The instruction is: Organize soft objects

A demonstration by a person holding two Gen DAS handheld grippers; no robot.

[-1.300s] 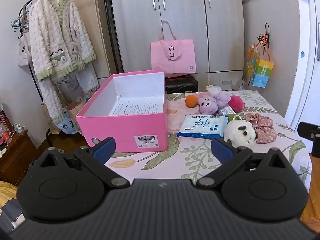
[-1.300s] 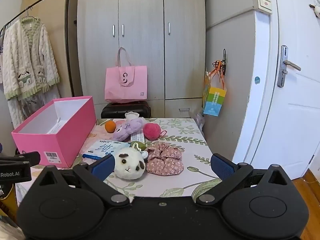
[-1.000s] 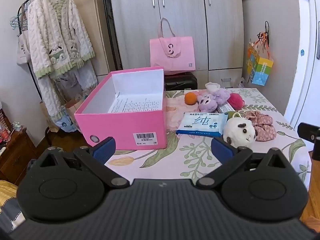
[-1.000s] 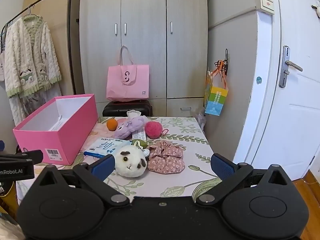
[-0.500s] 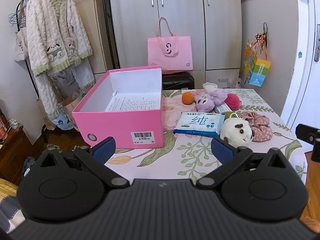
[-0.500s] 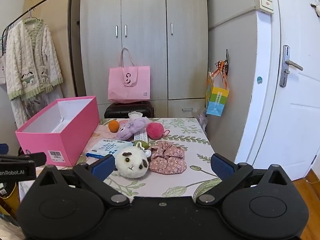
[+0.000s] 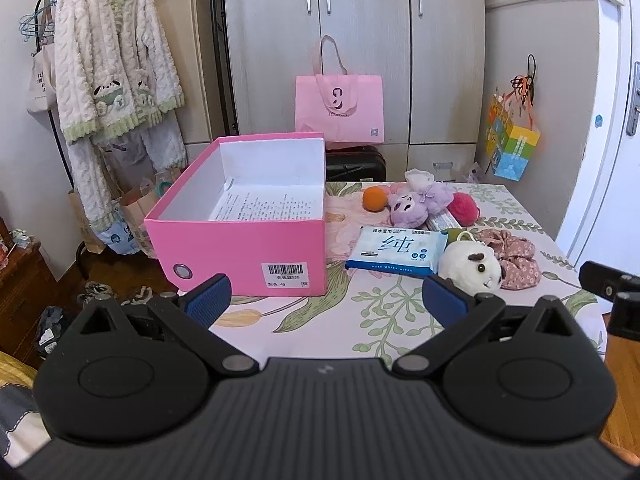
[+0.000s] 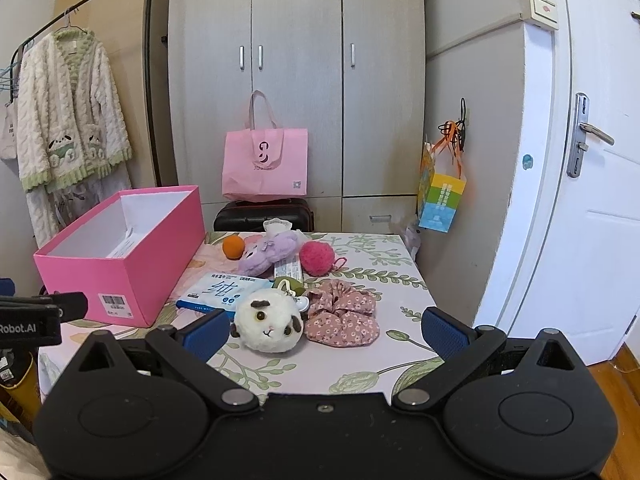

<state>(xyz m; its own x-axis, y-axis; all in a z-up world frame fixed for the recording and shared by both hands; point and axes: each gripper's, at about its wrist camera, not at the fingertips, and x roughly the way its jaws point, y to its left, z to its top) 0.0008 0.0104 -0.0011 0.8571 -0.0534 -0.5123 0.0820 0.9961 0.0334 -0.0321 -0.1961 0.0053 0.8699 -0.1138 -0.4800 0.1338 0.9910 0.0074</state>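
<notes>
An open pink box (image 7: pixel 256 236) (image 8: pixel 132 256) with a printed sheet inside stands on the left of the floral table (image 7: pixel 320 320). To its right lie a white plush (image 7: pixel 472 268) (image 8: pixel 268 320), a pink floral scrunchie (image 7: pixel 516 252) (image 8: pixel 340 316), a purple plush (image 7: pixel 416 204) (image 8: pixel 268 252), a pink pompom (image 7: pixel 464 208) (image 8: pixel 317 258), an orange ball (image 7: pixel 375 199) (image 8: pixel 233 247) and a blue wipes pack (image 7: pixel 396 248) (image 8: pixel 220 292). My left gripper (image 7: pixel 326 300) is open and empty before the box. My right gripper (image 8: pixel 326 328) is open and empty, near the white plush.
A pink tote bag (image 7: pixel 340 108) sits on a black suitcase (image 8: pixel 264 214) behind the table, before grey wardrobes. A clothes rack with a fluffy robe (image 7: pixel 116 76) stands at left. A white door (image 8: pixel 580 220) is at right. A colourful bag (image 8: pixel 440 196) hangs by it.
Both grippers have drawn back a little and risen, so the table and box look slightly farther away. Nothing on the table has moved. Both grippers stay open.
</notes>
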